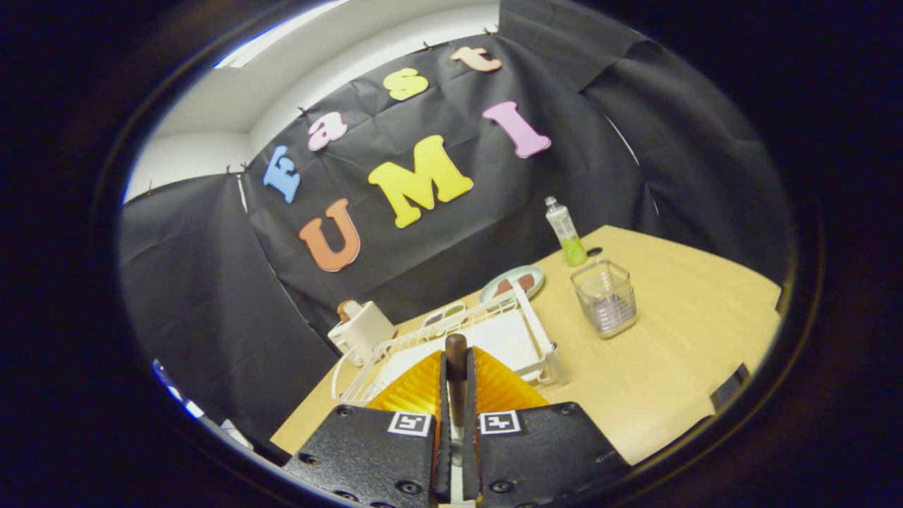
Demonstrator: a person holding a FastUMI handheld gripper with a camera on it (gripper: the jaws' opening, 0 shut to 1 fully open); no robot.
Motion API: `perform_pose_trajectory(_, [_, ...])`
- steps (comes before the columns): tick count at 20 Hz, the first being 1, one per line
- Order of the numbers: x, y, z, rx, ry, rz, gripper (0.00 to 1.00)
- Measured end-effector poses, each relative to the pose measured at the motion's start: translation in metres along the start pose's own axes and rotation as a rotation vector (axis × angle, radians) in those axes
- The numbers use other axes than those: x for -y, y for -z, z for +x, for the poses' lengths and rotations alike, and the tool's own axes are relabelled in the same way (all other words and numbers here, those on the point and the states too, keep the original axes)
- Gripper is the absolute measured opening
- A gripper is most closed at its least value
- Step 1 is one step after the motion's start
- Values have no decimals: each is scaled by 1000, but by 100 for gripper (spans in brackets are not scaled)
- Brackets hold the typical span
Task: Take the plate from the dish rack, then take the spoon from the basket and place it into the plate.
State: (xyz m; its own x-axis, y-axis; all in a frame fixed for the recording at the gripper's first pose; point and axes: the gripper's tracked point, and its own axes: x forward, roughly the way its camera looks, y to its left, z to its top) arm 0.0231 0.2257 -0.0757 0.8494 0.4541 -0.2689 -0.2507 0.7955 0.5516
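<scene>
Clamped between the gripper (456,374) fingers was the spoon (456,351), its dark handle end poking above them. Just beyond it stood the white dish rack (494,331), with the plate (513,281) behind the rack and the mesh basket (604,298) beside it.

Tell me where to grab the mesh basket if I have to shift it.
Pinch one wall at the rim of the mesh basket, coming down from above: it stands upright with its top open, apart from the dish rack. The hand-held gripper is shut on a dark handle, so set that down first.
</scene>
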Motion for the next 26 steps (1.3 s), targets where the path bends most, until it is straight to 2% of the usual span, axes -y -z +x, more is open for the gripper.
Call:
perform_pose_trajectory(6, [15,41,20,-68,15,153,11])
perform_pose_trajectory(9, [20,47,23,-66,34,143,11])
perform_pose_trajectory(14, [36,39,16,-10,103,62,19])
perform_pose_trajectory(15, [35,33,15,11,108,34,22])
perform_pose_trajectory(17, [31,27,11,41,106,-36,39])
perform_pose_trajectory(21, [26,12,3,100,109,-129,84])
perform_pose_trajectory(24, [22,-8,-8,169,134,-244,100])
perform_pose_trajectory(26, [20,-22,-20,225,159,-343,100])
